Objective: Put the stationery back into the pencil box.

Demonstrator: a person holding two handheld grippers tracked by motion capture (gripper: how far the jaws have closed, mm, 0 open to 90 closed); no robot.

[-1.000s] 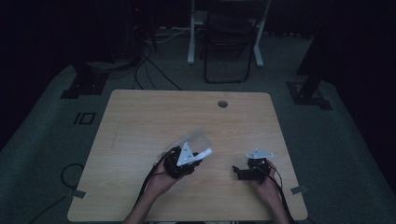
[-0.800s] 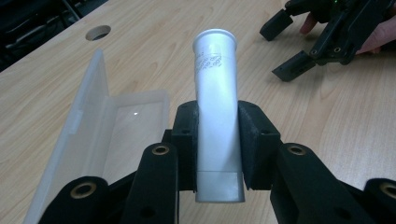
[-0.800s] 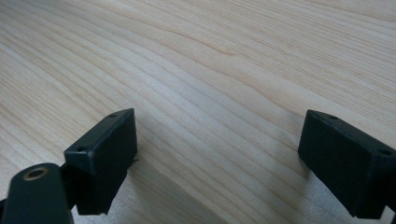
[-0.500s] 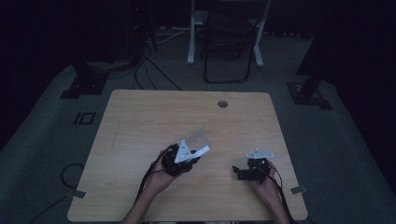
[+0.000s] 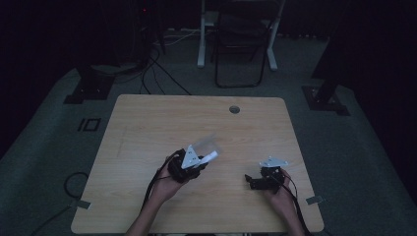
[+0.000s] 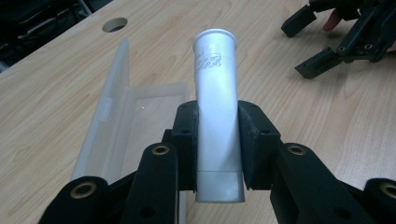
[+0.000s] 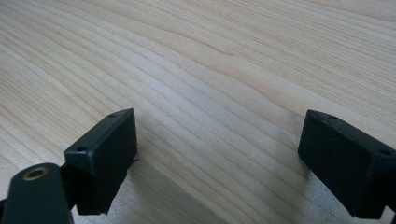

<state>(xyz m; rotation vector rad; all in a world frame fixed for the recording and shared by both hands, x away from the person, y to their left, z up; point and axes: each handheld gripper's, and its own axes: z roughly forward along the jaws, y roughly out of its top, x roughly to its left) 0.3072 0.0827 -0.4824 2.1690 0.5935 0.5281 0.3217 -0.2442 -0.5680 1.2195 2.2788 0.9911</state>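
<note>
Between the earlier pictures and now, very little has moved: the left gripper (image 5: 189,164) has only shifted a bit with its load, and the right gripper (image 5: 263,178) rests at the same near-right place on the table (image 5: 147,123). Nearest to the person, the left gripper is closed on a silver tube (image 6: 217,112); its jaws press the tube's lower half from both sides, and the flat crimped end sticks out toward the hand. The long axis of the tube runs away from the gripper, with the round end pointing far and a little up. Just beyond and to the left of the tube lies a clear plastic case (image 6: 123,116), open and, as far as I can see, with nothing inside. The right gripper is wide open and holds nothing, with only bare wood between its jaws. I judge the left hand is the nearer one to the case. Farther away is a round hole (image 5: 234,109) in the table.
</note>
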